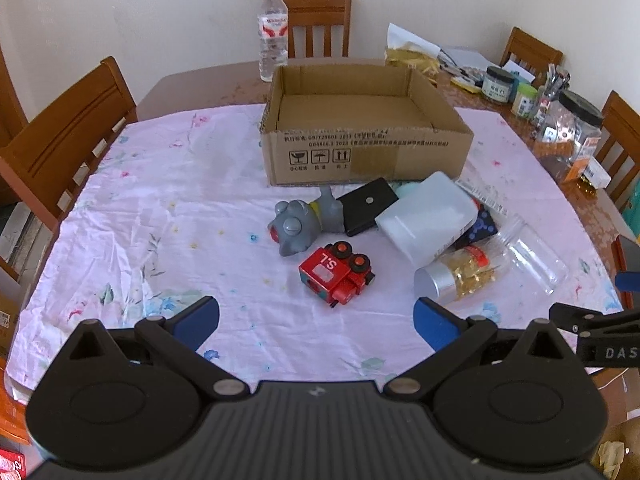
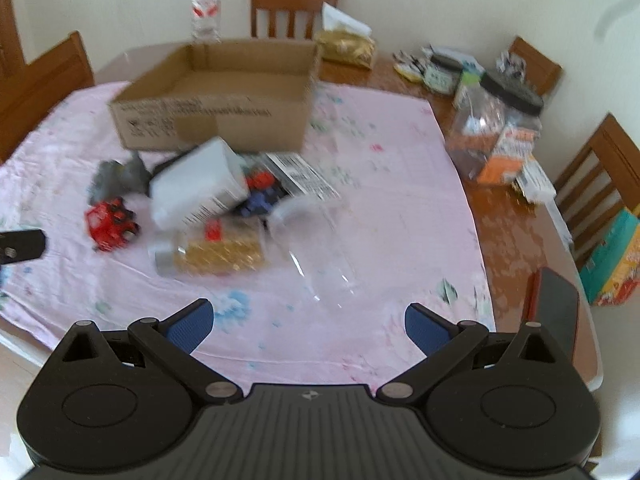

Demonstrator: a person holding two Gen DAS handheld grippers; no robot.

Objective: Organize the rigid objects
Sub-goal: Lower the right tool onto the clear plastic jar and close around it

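Observation:
An empty cardboard box (image 1: 368,160) (image 2: 212,120) stands on the pink cloth. In front of it lies a pile: a grey rubber toy (image 1: 304,220) (image 2: 116,176), a red toy train (image 1: 336,272) (image 2: 110,228), a black flat case (image 1: 366,206), a white plastic bottle (image 1: 428,220) (image 2: 196,184), a jar of gold bits with a silver lid (image 1: 456,276) (image 2: 212,256) and a clear cup on its side (image 1: 532,256) (image 2: 316,240). My left gripper (image 1: 316,320) hovers open just short of the train. My right gripper (image 2: 308,322) is open near the clear cup; its view is blurred.
A water bottle (image 1: 273,32) stands behind the box. Jars, packets and papers (image 1: 560,120) (image 2: 496,120) crowd the right side of the wooden table (image 2: 512,232). Wooden chairs (image 1: 68,132) ring the table. A phone (image 2: 556,312) lies at the right edge.

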